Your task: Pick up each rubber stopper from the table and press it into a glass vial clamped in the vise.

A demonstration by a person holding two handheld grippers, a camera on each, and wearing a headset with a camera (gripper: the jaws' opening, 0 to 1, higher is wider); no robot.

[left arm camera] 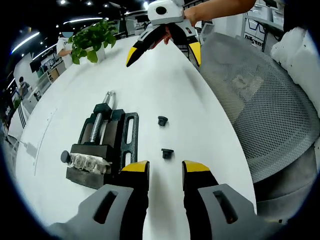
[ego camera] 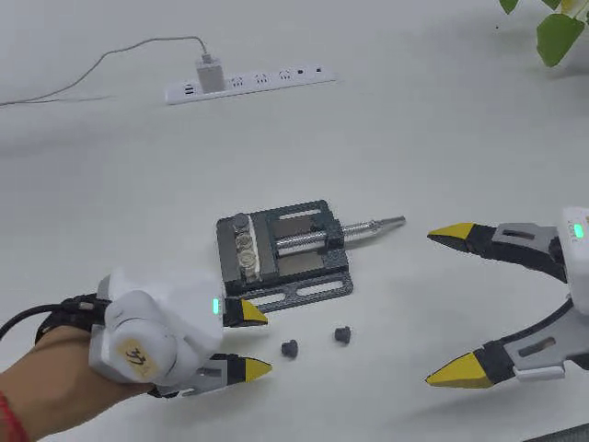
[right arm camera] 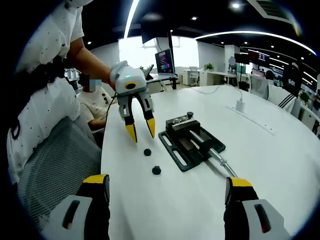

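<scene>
Nearest the person, at about 7 o'clock in the head view, the left gripper (ego camera: 250, 342) hovers low over the white table (ego camera: 442, 138), its yellow-tipped jaws a narrow gap apart and holding nothing. Just off its tips, toward 3 o'clock, the nearer stopper (ego camera: 289, 348) lies loose on the table. The second stopper (ego camera: 342, 335) lies a little past it toward 2 o'clock, and the two are apart. In the left gripper view the nearer stopper sits dead ahead of the jaw gap, at 12 o'clock. The right gripper (ego camera: 452, 302) waits at about 4 o'clock in the head view, its jaws spread wide and empty, well apart from both stoppers. Beyond the stoppers, toward 12 o'clock, the vise (ego camera: 304, 249) stands with a row of glass vials (ego camera: 246, 252) clamped at its left end. A dark cap (ego camera: 240, 221) at the far end of the row looks like a stopper already seated, though it is too small to be sure. The step in hand seems to be picking up the nearer stopper with the left gripper. To do it well, bring one jaw down on each side of it and close gently so the rubber does not squirt out. Grip the wide head, leaving the plug end free. Then press straight down into an open vial, with no sideways load on the glass. Farther off, a power strip (ego camera: 248, 83) lies at 11 o'clock and plant leaves (ego camera: 558, 33) show at 1 o'clock.
</scene>
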